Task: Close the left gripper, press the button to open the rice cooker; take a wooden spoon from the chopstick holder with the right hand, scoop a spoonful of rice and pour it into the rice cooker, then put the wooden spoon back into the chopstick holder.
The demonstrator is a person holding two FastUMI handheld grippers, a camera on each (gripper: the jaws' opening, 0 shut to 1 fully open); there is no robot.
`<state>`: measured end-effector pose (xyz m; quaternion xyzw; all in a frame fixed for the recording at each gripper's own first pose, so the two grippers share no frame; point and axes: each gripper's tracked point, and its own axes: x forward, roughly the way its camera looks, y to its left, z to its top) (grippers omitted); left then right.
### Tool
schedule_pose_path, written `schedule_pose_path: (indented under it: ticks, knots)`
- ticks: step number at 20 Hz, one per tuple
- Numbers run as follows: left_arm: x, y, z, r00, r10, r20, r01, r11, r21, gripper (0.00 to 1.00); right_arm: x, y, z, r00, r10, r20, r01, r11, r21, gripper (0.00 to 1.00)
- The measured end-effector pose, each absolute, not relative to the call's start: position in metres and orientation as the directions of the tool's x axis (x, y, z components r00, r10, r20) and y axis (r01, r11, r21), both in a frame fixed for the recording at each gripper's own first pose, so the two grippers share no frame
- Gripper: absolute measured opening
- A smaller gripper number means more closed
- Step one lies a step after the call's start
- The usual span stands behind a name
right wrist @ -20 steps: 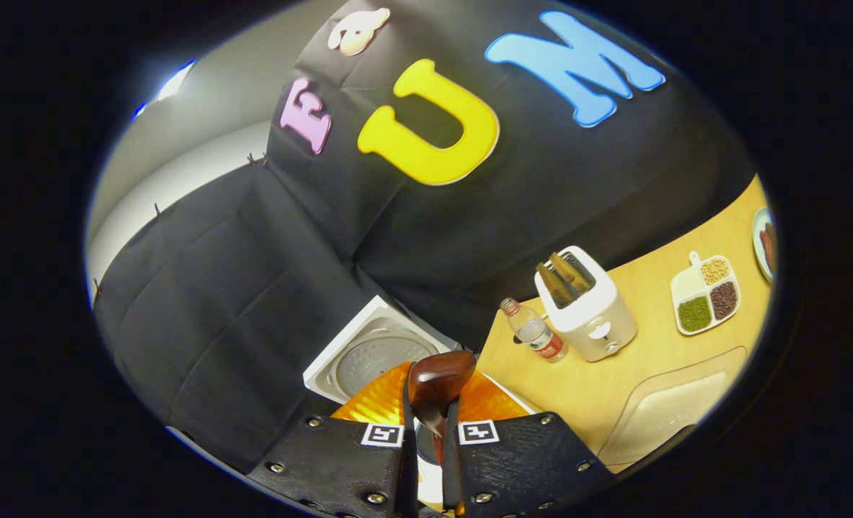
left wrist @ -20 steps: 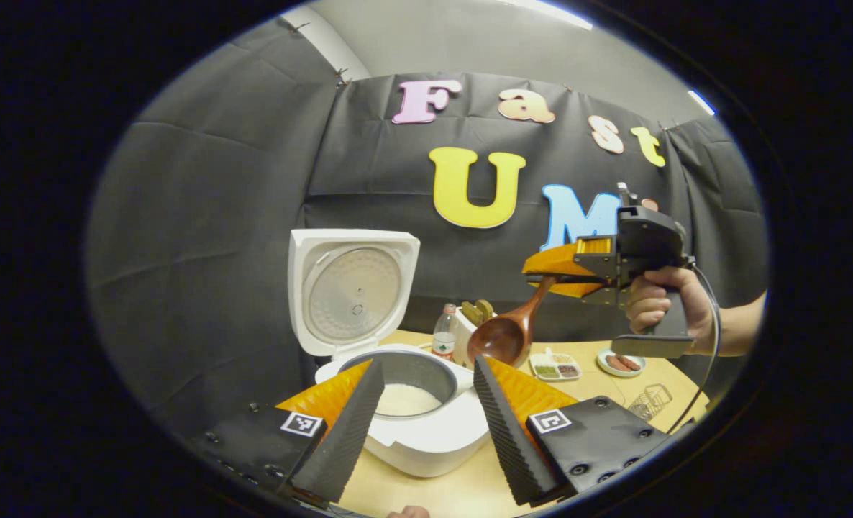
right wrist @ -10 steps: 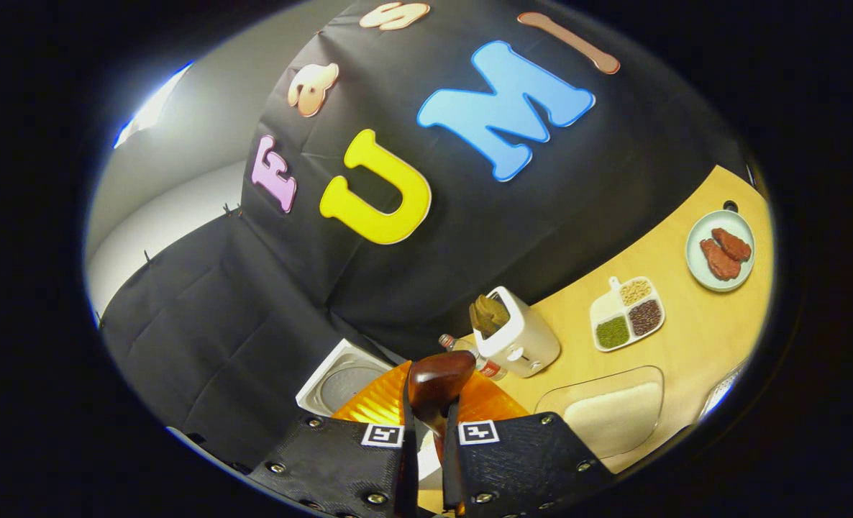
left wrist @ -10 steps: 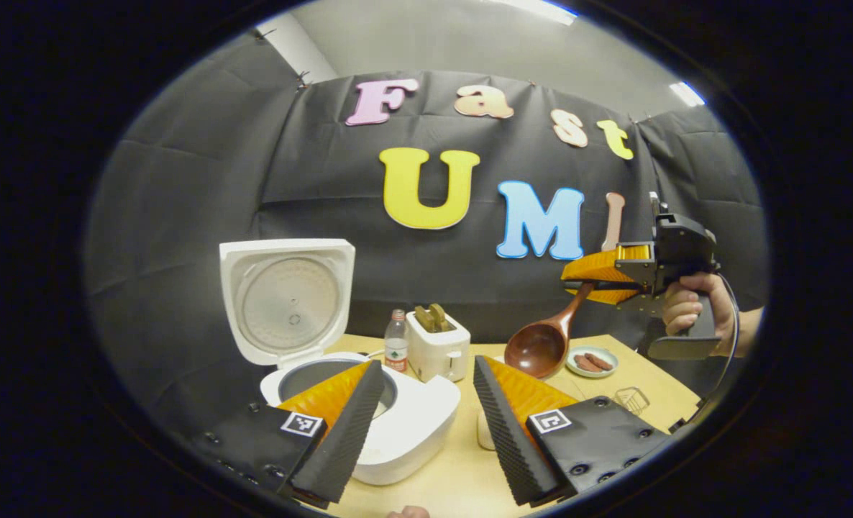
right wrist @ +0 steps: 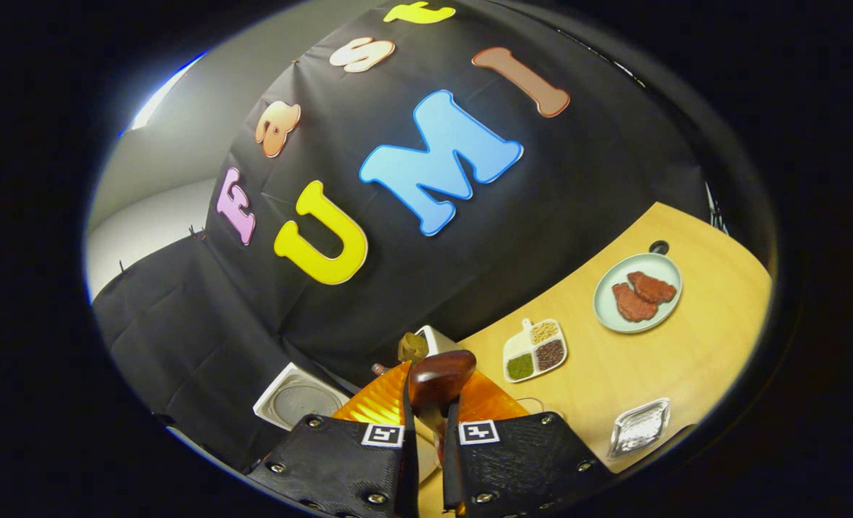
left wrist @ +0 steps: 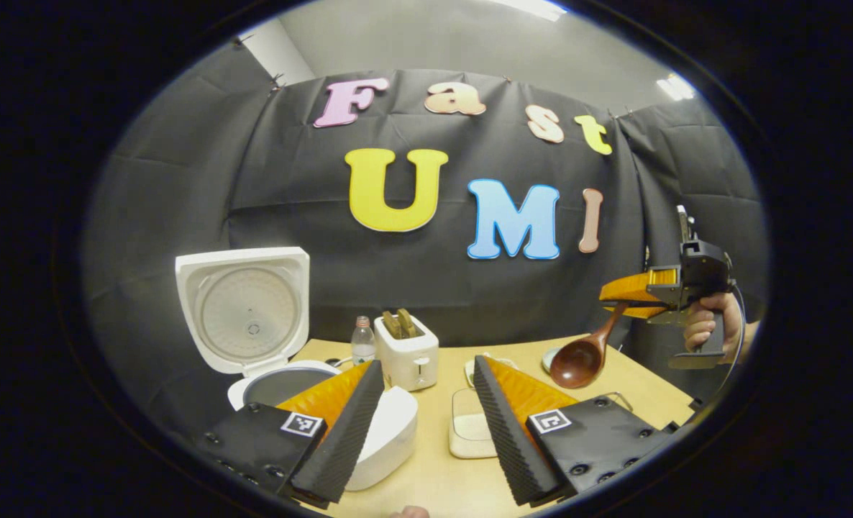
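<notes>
step: rice looks already poured; wooden spoon (left wrist: 583,352) is being carried back toward the chopstick holder, judging by the open cooker and the spoon well clear of it.
right gripper (right wrist: 426,424): fingers clamped on the spoon's handle; spoon bowl (right wrist: 441,375) pokes up between them at lower centre of the right gripper view. In the left gripper view it sits at the right edge, held by a hand (left wrist: 703,327), spoon hanging down-left over the table (left wrist: 426,460).
left gripper (left wrist: 426,424): fingers apart, holding nothing, lower centre of frame.
rice cooker (left wrist: 268,338): lower left of the left gripper view, lid (left wrist: 243,306) upright and open, pot partly hidden behind the left finger.
holder: a small wire-mesh basket (right wrist: 639,428) at lower right of the right gripper view is probably it; cannot tell for sure.
other: toaster (left wrist: 406,352) and water bottle (left wrist: 362,340) beside the cooker; divided dish of beans (right wrist: 534,350) and plate of meat (right wrist: 639,291) at right.
next: swing the spoon over the holder, lower it handle-aligned, then part the fingers; risk of snagging the rim.
change: a second ago the spoon hung right beside the cooker's pot; now it is far right, and the cooker has slid left in frame.
</notes>
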<state>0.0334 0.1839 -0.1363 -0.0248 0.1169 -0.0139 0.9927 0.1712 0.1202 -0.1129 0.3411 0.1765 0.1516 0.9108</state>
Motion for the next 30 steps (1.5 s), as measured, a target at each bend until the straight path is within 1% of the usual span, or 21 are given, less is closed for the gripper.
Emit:
schedule_pose_path:
  ticks: [7,13,19,25,27,30]
  knots:
    - [0.045,0.156,-0.132,0.971,-0.057,-0.231,0.048,0.998,-0.044,0.89,0.167,0.037,-0.142,0.933,0.233,-0.274,-0.012,0.782,0.624,0.13]
    - [0.05,0.138,-0.129,0.967,-0.082,-0.24,0.079,0.997,-0.021,0.89,0.157,0.005,-0.179,0.929,0.156,-0.335,0.067,0.821,0.566,0.14]
    - [0.049,0.133,-0.125,0.972,-0.06,-0.227,0.06,0.998,-0.008,0.89,0.15,-0.005,-0.231,0.902,0.1,-0.42,0.111,0.886,0.449,0.14]
    - [0.036,0.138,-0.128,0.968,-0.02,-0.248,0.026,1.0,0.018,0.89,0.159,0.009,-0.271,0.875,0.096,-0.475,0.14,0.889,0.437,0.14]
    - [0.035,0.137,-0.13,0.967,-0.018,-0.253,0.022,1.0,0.015,0.89,0.165,0.017,-0.284,0.861,0.07,-0.504,0.166,0.898,0.408,0.14]
    - [0.034,0.135,-0.131,0.967,-0.017,-0.253,0.02,1.0,0.009,0.9,0.162,0.022,-0.292,0.858,0.056,-0.511,0.138,0.933,0.333,0.13]
